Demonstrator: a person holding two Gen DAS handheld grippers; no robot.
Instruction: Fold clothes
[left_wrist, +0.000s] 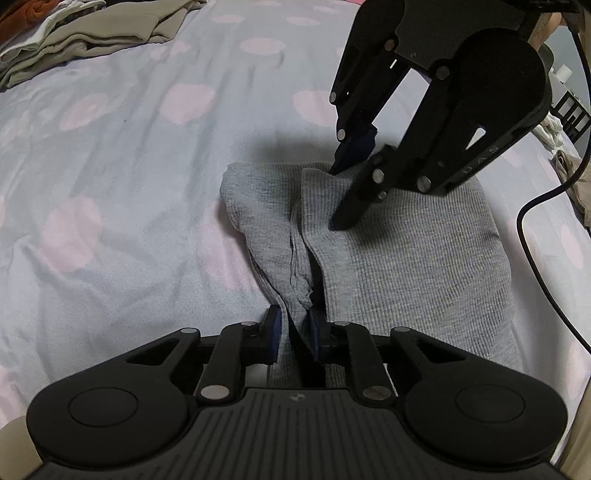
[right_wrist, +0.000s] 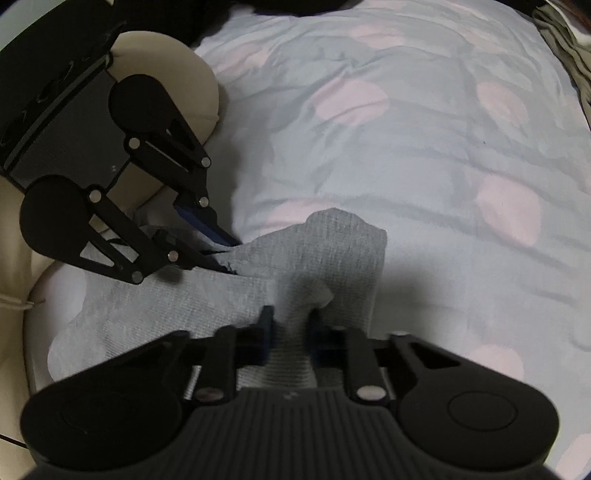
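steeply tilted down, both hand-held grippers, left (left_wrist: 293, 325) and right (right_wrist: 290, 325), pinch the grey garment (left_wrist: 424, 258).

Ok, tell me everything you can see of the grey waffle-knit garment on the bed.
The grey waffle-knit garment is a ribbed, soft-looking knit, partly folded into a thick pad on the pale blue bedsheet with pink spots. One edge is bunched into a raised ridge. The left gripper is shut on the near end of that ridge; the right gripper pinches another fold of it farther along. No print or buttons show.
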